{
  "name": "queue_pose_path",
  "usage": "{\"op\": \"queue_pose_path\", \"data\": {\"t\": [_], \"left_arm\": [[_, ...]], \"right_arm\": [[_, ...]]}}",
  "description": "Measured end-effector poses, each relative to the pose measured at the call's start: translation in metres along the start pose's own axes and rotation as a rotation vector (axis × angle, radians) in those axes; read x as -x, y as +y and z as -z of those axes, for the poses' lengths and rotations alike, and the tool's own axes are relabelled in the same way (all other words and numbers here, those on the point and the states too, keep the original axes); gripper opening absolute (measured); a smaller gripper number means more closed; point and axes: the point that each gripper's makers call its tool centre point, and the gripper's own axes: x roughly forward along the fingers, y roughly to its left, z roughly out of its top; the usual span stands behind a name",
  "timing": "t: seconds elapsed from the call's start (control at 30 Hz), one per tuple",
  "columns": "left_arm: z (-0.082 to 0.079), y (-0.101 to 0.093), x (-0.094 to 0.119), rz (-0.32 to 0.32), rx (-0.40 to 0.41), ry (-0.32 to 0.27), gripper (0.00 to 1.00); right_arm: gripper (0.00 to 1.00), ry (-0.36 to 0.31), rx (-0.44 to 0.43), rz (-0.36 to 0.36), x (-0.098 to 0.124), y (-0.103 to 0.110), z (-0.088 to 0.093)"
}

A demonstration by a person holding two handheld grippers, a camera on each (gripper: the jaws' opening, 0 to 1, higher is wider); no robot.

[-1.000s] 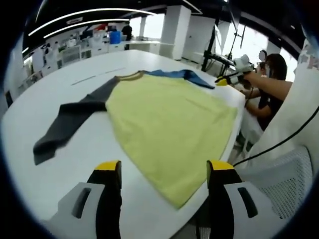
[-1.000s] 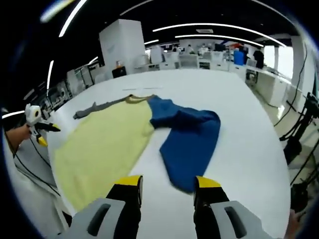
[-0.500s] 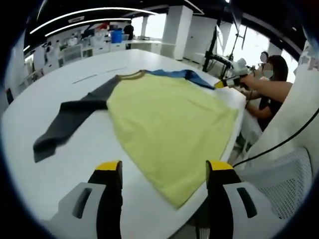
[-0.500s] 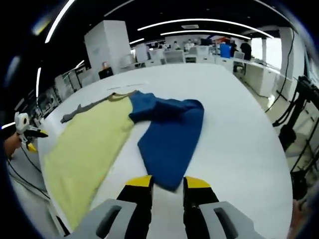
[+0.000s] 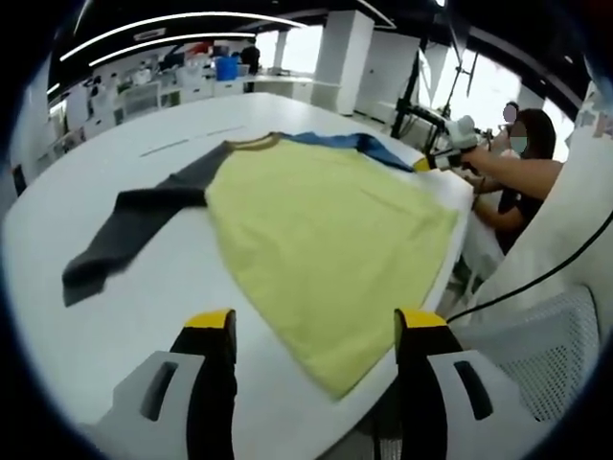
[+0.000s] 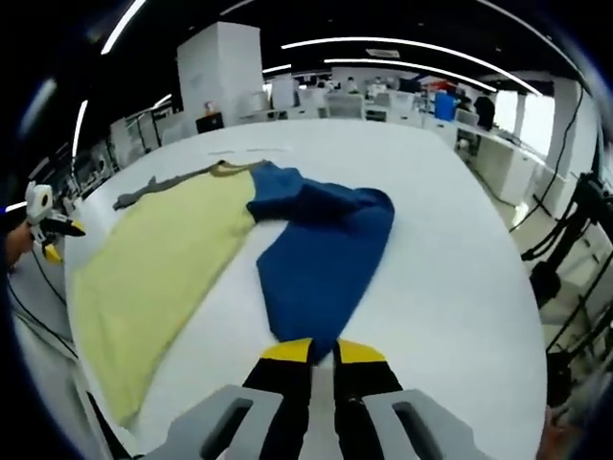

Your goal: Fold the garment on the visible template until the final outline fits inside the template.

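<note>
A large white table [image 5: 115,316] spans both views, and the garment [image 5: 326,230] lies spread flat on it: a yellow body across the centre of the left gripper view, a dark grey sleeve [image 5: 129,230] trailing toward the middle left, and a blue sleeve [image 6: 321,249] that in the right gripper view runs from the collar down the centre of the frame toward the bottom. In the right gripper view the right gripper [image 6: 312,351] sits at bottom centre with its yellow-tipped jaws drawn nearly together, right at the near end of the blue sleeve; whether cloth is pinched between them cannot be told. In the left gripper view the left gripper [image 5: 314,324] rises from the bottom with jaws spread wide, holding nothing, the garment's near hem lying between and beyond the tips. The right gripper also appears at the upper right of that view, in a person's hand [image 5: 476,156].
</note>
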Motion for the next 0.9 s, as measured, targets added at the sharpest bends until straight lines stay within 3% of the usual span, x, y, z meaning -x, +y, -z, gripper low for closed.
{"op": "queue_pose_path", "data": {"t": [0.2, 0.4, 0.9], "left_arm": [[0.000, -0.001, 0.001, 0.002, -0.002, 0.006, 0.63], [-0.002, 0.000, 0.002, -0.002, 0.002, 0.002, 0.62], [-0.004, -0.002, 0.001, -0.008, 0.003, 0.008, 0.62]], "right_arm": [[0.00, 0.010, 0.054, 0.006, 0.001, -0.002, 0.000], [0.00, 0.005, 0.047, 0.012, 0.006, -0.012, -0.002], [0.00, 0.025, 0.050, 0.086, 0.014, -0.071, -0.016]]}}
